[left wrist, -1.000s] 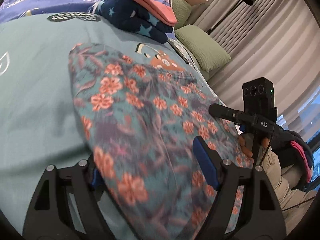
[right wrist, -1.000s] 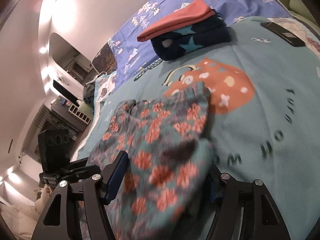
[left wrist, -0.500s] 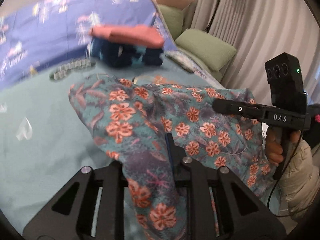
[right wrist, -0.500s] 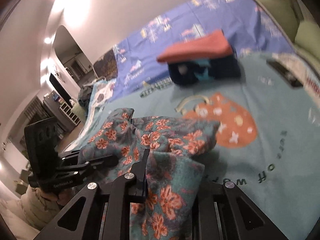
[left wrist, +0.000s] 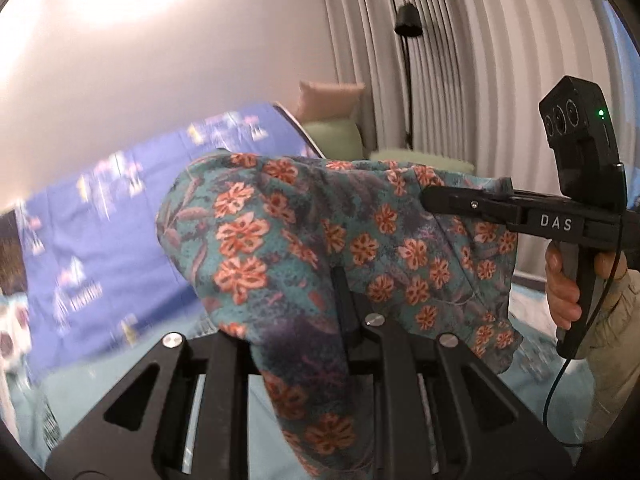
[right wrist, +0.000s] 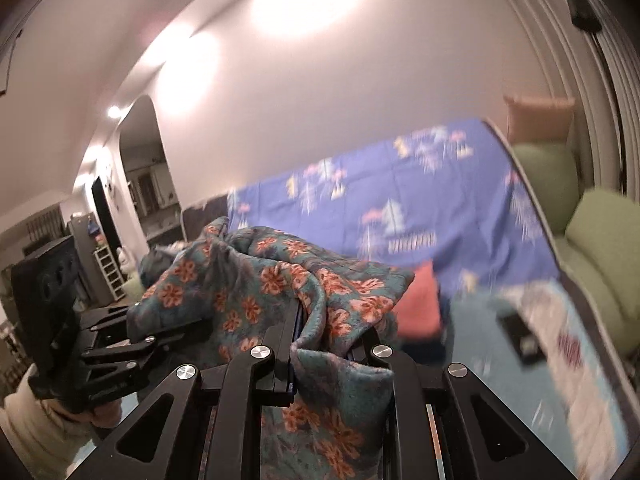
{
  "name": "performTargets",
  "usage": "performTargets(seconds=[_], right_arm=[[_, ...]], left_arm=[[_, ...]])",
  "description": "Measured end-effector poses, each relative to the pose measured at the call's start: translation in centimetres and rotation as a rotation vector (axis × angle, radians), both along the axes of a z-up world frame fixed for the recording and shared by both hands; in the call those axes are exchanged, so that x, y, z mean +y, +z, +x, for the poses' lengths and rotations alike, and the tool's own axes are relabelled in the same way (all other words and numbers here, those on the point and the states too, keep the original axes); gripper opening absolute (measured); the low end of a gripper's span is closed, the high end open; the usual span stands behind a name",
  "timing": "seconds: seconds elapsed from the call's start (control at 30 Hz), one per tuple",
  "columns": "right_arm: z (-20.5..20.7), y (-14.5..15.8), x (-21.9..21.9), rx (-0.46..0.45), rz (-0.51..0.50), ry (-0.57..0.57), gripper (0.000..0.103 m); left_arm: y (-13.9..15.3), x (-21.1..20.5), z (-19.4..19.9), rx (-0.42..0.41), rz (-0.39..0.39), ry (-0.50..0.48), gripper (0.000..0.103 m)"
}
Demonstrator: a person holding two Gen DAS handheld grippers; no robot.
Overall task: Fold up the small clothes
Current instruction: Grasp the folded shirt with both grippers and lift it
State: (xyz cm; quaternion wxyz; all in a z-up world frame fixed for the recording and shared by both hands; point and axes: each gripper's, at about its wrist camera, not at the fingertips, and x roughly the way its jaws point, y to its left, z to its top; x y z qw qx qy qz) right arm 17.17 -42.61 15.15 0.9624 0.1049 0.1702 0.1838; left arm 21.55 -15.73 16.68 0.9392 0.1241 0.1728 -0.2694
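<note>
A small teal garment with orange flowers (left wrist: 280, 240) hangs in the air above the bed, stretched between both grippers. My left gripper (left wrist: 332, 292) is shut on one edge, and cloth drapes over its fingers and down across its frame. In the right wrist view the same garment (right wrist: 260, 280) bunches over my right gripper (right wrist: 320, 320), which is shut on a fold of it. The right gripper (left wrist: 428, 200) also shows in the left wrist view, its tip clamped on the far edge, a person's hand (left wrist: 560, 288) on its handle. The left gripper (right wrist: 188, 326) enters from the left, biting the cloth.
A folded stack, coral piece (right wrist: 420, 308) on a navy one, lies on the teal blanket (right wrist: 480, 400) behind the garment. A purple-blue sheet (right wrist: 400, 200) covers the far bed. Green pillows (right wrist: 600, 232), a small dark flat object (right wrist: 520, 336), a floor lamp (left wrist: 408, 24) and curtains (left wrist: 480, 60) are at the right.
Both grippers were open around the garment lying flat on the bed. They shut on it and rose, lifting it clear of the blanket; both views now tilt up toward the wall.
</note>
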Motion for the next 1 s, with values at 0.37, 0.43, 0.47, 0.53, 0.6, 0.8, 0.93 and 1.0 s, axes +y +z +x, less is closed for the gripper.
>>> performTargets(seconds=[0.37, 0.43, 0.47, 0.53, 0.6, 0.8, 0.93, 1.0], right_arm=[[19.2, 3.8, 1.3, -0.012, -0.031, -0.139, 0.017], [23.0, 1.8, 2.2, 0.023, -0.048, -0.161, 0.017], [25.1, 0.6, 2.8, 0.043, -0.055, -0.172, 0.019], [29.9, -2.9, 4.0, 0.117, -0.082, -0.201, 0.025], [34.5, -7.7, 4.9, 0.254, -0.143, -0.264, 0.031], [35.0, -15.6, 4.7, 0.248, -0.169, -0.373, 0.050], [33.7, -14.1, 4.7, 0.264, -0.205, -0.379, 0.051], [32.5, -12.9, 5.3, 0.252, -0.247, -0.385, 0.051]], left_arm=[[0.8, -4.0, 17.5, -0.096, 0.062, 0.124, 0.025], [-2.0, -4.5, 21.5, -0.067, 0.068, 0.161, 0.028], [-3.8, -4.6, 23.3, -0.049, 0.074, 0.186, 0.032], [-8.6, -5.1, 27.8, 0.020, 0.140, 0.273, 0.044], [-13.7, -5.4, 31.1, 0.098, 0.255, 0.366, 0.049], [-17.6, -1.8, 32.6, 0.171, 0.052, 0.398, 0.056], [-16.5, -2.6, 31.5, 0.143, 0.113, 0.385, 0.056], [-15.9, -2.2, 30.8, 0.155, 0.125, 0.385, 0.058]])
